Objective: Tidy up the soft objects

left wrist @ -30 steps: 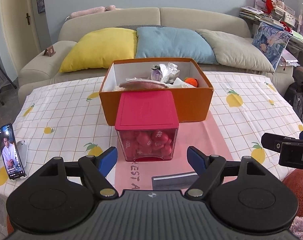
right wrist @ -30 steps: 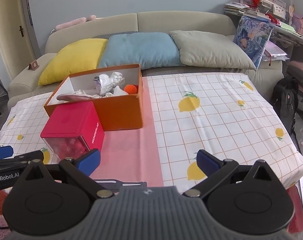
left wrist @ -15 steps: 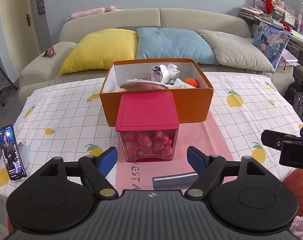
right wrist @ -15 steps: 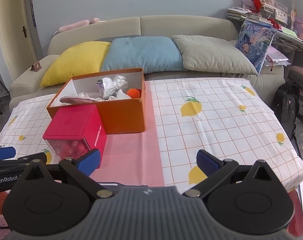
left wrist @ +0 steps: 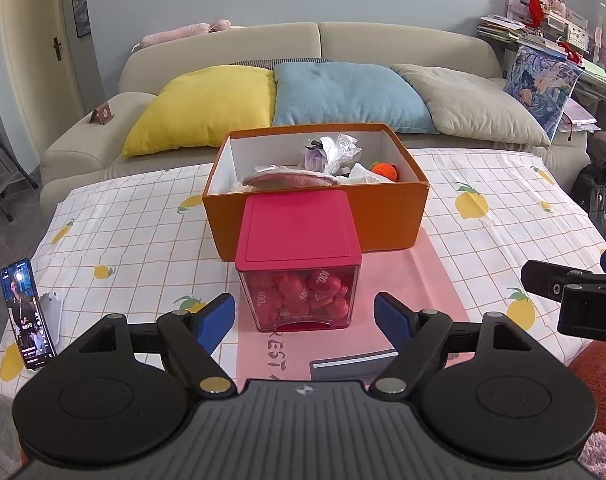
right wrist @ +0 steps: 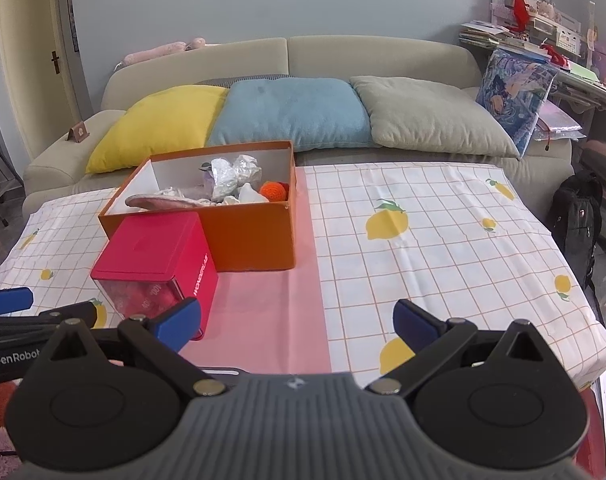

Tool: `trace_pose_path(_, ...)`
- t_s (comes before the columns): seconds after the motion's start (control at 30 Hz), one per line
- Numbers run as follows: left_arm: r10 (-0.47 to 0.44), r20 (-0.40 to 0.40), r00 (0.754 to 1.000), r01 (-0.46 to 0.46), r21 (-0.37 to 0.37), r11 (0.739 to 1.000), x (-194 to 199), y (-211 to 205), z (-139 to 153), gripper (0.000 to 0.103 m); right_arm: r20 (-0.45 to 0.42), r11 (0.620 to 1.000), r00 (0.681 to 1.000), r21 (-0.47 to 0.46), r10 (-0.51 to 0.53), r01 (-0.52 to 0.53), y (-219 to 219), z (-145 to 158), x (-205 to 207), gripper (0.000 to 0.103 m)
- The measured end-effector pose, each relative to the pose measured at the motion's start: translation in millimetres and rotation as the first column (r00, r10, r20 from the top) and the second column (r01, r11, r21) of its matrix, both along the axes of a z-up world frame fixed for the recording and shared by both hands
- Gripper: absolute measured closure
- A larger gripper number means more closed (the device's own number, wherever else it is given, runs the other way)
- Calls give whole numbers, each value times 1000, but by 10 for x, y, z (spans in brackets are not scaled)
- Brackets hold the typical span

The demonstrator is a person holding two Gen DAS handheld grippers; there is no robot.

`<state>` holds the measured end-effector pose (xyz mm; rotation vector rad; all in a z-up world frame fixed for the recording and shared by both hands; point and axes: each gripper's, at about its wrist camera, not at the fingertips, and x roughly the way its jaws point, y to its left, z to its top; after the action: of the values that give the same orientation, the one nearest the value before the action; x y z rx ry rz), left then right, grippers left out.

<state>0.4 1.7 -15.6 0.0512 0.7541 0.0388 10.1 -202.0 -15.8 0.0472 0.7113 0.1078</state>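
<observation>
An orange box [left wrist: 383, 216] [right wrist: 247, 236] on the lemon-print table holds soft things: a crumpled silvery bag [left wrist: 339, 150] [right wrist: 235, 172], an orange knitted ball [left wrist: 384, 170] [right wrist: 273, 191] and a flat pinkish pouch [left wrist: 287, 178] [right wrist: 159, 201]. In front of it stands a clear tub with a red lid [left wrist: 299, 228] [right wrist: 155, 244], full of red pieces. My left gripper [left wrist: 305, 316] is open just short of the tub, nothing between its fingers. My right gripper [right wrist: 297, 322] is open and empty over the pink strip, right of the tub.
A phone [left wrist: 27, 314] stands propped at the table's left front edge. Behind the table is a beige sofa [left wrist: 383, 40] with yellow [left wrist: 203, 108], blue [left wrist: 343, 92] and grey [left wrist: 475, 104] cushions. A black backpack [right wrist: 579, 220] sits on the floor at right, below cluttered shelves.
Both grippers have drawn back and risen slightly, so the table and boxes look a little farther off. Both stay open and empty.
</observation>
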Motion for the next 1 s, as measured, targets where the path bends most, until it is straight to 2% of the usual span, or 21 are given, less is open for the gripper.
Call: trace_pose_path(1.0, -8, 4, 1000, 8, 10, 1000, -21, -13, 10, 10, -10, 1000, 1000, -7, -2, 2, 16, -10, 16, 3)
